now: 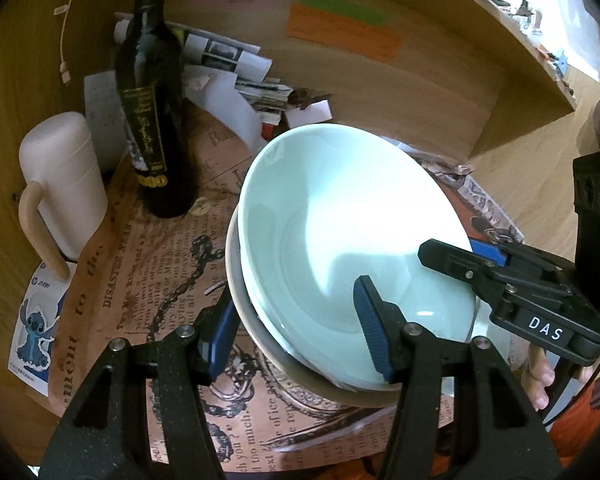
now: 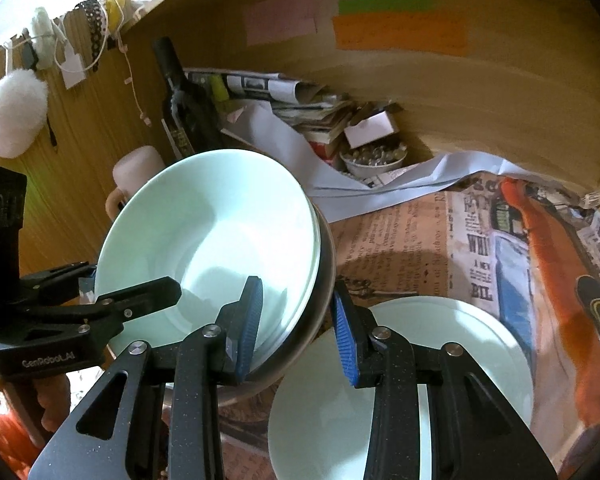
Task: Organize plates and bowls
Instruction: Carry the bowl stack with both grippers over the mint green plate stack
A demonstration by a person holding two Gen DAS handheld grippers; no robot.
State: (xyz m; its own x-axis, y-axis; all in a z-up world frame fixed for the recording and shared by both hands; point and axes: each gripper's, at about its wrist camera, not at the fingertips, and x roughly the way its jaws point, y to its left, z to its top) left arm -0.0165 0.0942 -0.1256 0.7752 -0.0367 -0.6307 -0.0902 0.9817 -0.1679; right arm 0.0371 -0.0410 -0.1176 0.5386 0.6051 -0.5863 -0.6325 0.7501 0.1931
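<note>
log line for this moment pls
left gripper: shut on bowl stack | right gripper: shut on stack's other rim | stack: tilted | plate: on table

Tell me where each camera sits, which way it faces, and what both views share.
Left wrist: on the left gripper, facing forward and down at the stacked bowls; its own jaws straddle the near rim, the right gripper reaches in from the right.
Right wrist: on the right gripper, facing forward and down; its jaws grip the stack's rim, a plate below.
Shared: bowls, dark bottle, sticky notes.
</note>
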